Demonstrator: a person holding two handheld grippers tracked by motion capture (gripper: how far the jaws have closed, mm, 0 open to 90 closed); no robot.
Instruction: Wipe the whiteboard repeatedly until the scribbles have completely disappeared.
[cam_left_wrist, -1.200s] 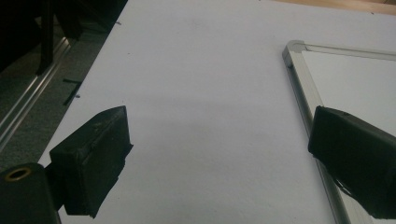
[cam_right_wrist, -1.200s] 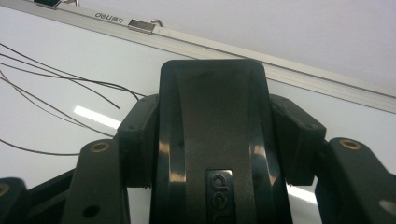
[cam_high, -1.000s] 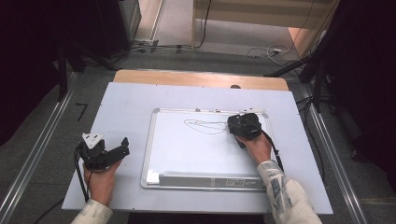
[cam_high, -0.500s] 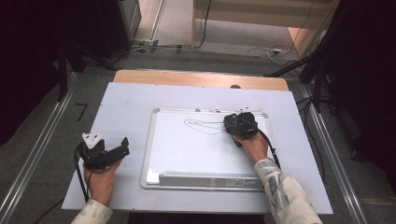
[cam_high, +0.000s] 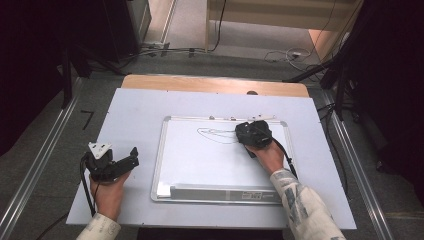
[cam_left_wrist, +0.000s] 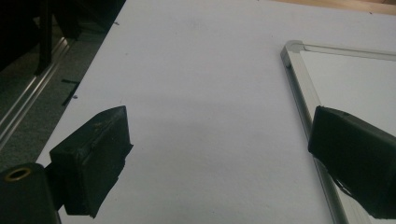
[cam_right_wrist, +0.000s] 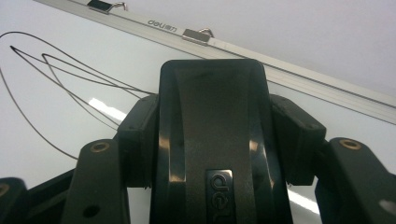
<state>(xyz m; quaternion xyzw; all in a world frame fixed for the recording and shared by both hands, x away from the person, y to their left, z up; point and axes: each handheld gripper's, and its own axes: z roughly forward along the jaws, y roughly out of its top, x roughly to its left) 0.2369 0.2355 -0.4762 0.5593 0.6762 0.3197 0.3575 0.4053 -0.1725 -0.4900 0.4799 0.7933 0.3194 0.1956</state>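
Table (cam_high: 135, 110): a pale sheet is laid over a wooden top, whose far edge is left uncovered; seen from above, both forearms come in from the near side.
Whiteboard (cam_high: 200, 165): laid flat at the middle of the table, silver-framed, with two clips on the far rail; a tray strip runs along its near edge.
Drawing (cam_high: 216, 134): thin black looped lines are seen on the far half of the whiteboard, just left of the eraser.
Left gripper (cam_high: 131, 156): held low over the bare table left of the whiteboard, well apart from the eraser; its jaws are spread wide with nothing between them, as seen in the left gripper view (cam_left_wrist: 219, 154).
Right gripper (cam_high: 249, 134): held over the far right part of the whiteboard; its jaws are clamped on the sides of the eraser.
Eraser (cam_right_wrist: 212, 140): black, branded, gripped between the right jaws and set against the whiteboard at the right end of the drawing.
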